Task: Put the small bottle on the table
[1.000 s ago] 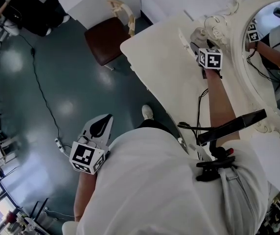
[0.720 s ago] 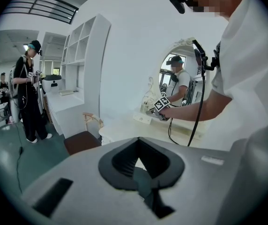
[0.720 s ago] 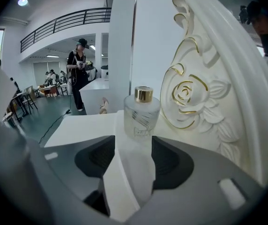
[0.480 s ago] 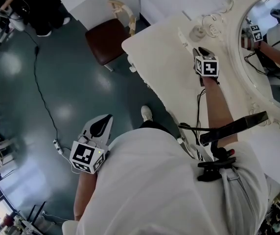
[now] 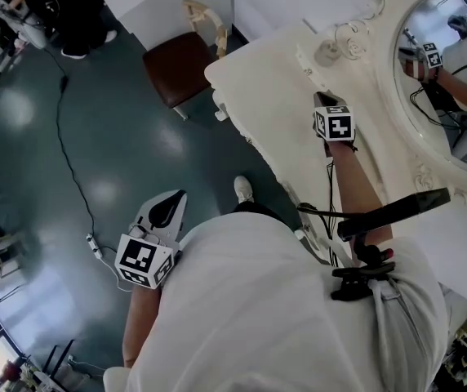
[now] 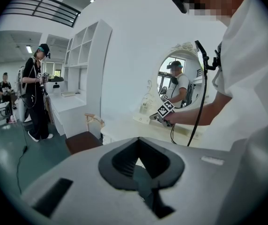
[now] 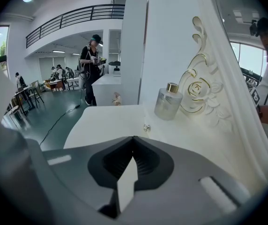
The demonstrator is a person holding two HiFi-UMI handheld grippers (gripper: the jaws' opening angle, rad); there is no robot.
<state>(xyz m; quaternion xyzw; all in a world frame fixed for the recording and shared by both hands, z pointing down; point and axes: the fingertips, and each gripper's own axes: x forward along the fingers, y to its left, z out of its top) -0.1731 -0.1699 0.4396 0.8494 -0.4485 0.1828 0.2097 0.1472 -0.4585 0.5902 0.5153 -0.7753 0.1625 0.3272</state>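
On the worktop: the small bottle stood upright at the back with its gold cap on top, just beside the carved mirror frame. Couldn't tell if it was actually touching the frame.
Right gripper: the fingers were squeezed fully together with nothing between them. It hovered over the worktop, clear of the bottle.
Left gripper: it hung low at the person's side over the floor, fingers together too, holding nothing.
Bottle vs fingers: it lay ahead of the right fingers and a bit off to their right, apart from them. Its long axis was vertical, so it stood across the line the fingers pointed along.
Nearer hand: the right one, easily. The left was well away from the worktop.
Task status: my guess is it was pretty much done, since the bottle sat on its own base on the worktop with nothing gripping it.
Next move: probably just pulling the right gripper straight back. I'd avoid swinging it to the right, because that's where the bottle was.
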